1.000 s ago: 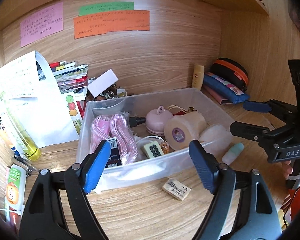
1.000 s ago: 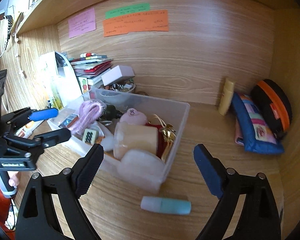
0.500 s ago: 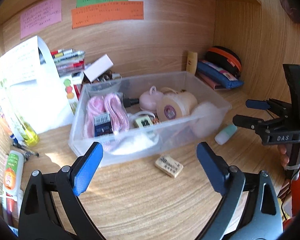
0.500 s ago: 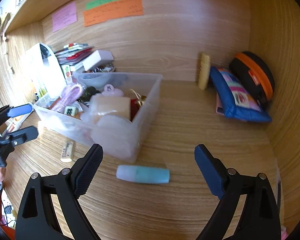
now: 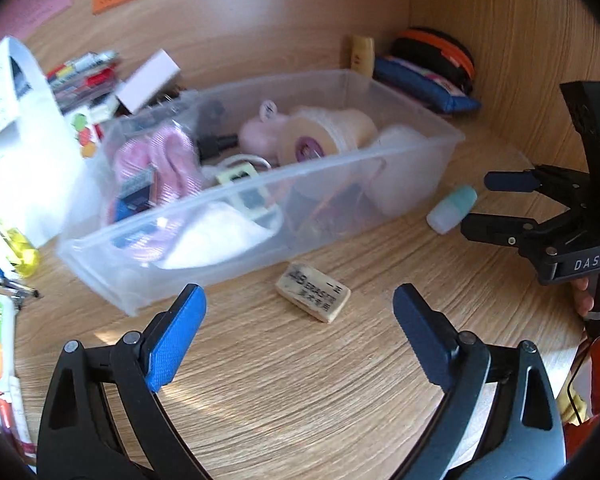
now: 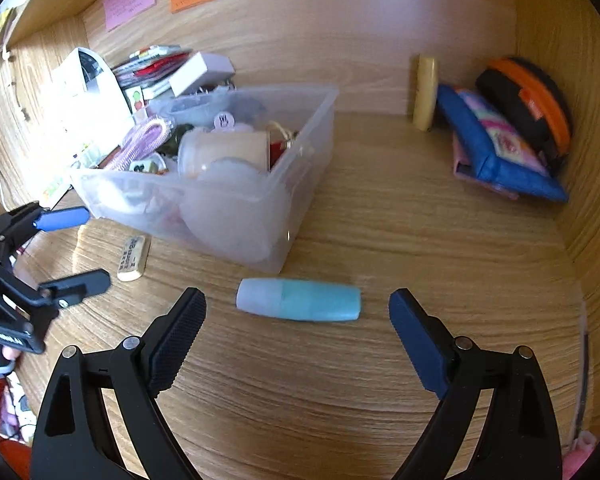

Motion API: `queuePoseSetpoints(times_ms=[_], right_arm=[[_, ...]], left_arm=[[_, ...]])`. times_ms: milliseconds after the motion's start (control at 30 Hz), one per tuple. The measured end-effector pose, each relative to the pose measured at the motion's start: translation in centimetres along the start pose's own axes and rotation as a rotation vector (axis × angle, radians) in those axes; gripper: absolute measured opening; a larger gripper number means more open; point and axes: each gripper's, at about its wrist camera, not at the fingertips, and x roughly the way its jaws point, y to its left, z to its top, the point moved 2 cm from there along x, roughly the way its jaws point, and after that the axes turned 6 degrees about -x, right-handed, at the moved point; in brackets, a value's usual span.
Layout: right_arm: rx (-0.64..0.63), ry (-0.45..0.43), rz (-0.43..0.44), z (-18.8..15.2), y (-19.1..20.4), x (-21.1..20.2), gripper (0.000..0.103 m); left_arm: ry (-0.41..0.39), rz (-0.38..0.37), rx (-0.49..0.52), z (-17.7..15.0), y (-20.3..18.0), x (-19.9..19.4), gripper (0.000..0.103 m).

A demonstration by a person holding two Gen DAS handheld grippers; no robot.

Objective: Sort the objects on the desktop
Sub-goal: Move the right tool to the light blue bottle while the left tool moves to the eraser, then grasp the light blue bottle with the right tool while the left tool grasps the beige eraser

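The left gripper [image 5: 298, 334] hovers over the wooden tabletop [image 5: 300, 392] with jaws wide and empty; just beyond them lies an eraser [image 5: 313, 292]. The right gripper [image 6: 298, 334] is likewise spread wide, holding nothing, with a teal tube [image 6: 298, 300] lying on its side just beyond its jaws. Farther back stands a clear plastic bin [image 6: 300, 184] full of small items, the tube near its corner. Pouches [image 6: 500, 144] lean at the far right.
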Motion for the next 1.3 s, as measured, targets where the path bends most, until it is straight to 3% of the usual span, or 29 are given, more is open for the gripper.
queuePoseSetpoints(times_ms=[133, 433, 500, 567, 833, 1000, 1133, 1300], right_arm=[[0.024, 0.069, 0.006, -0.3, -0.2, 1.4, 0.092], [-0.033, 0.109, -0.018, 0.1, 0.7, 2.4, 0.095], [-0.041, 0.115, -0.025, 0.1, 0.9, 2.4, 0.096], [-0.046, 0.117, -0.029, 0.1, 0.9, 2.4, 0.096], [-0.045, 0.123, -0.056, 0.3, 1.1, 2.5, 0.093], [-0.037, 0.116, -0.063, 0.7, 1.0, 2.6, 0.085], [-0.023, 0.1, -0.055, 0.8, 0.7, 2.3, 0.072], [-0.015, 0.094, -0.036, 1.0, 0.8, 2.1, 0.072]], left_arm=[[0.039, -0.026, -0.001, -0.1, -0.3, 1.1, 0.096], [0.059, -0.056, 0.017, 0.5, -1.0, 2.5, 0.095], [0.063, -0.065, 0.027, 0.5, -1.1, 2.6, 0.091], [0.075, -0.067, 0.037, 0.4, -1.3, 2.8, 0.079], [0.069, -0.061, 0.054, 0.5, -1.9, 2.8, 0.071], [0.057, -0.052, 0.046, 0.5, -1.9, 2.6, 0.056], [0.052, -0.064, 0.068, 0.2, -2.2, 2.2, 0.045], [0.051, -0.062, 0.067, 0.1, -2.5, 2.0, 0.044]])
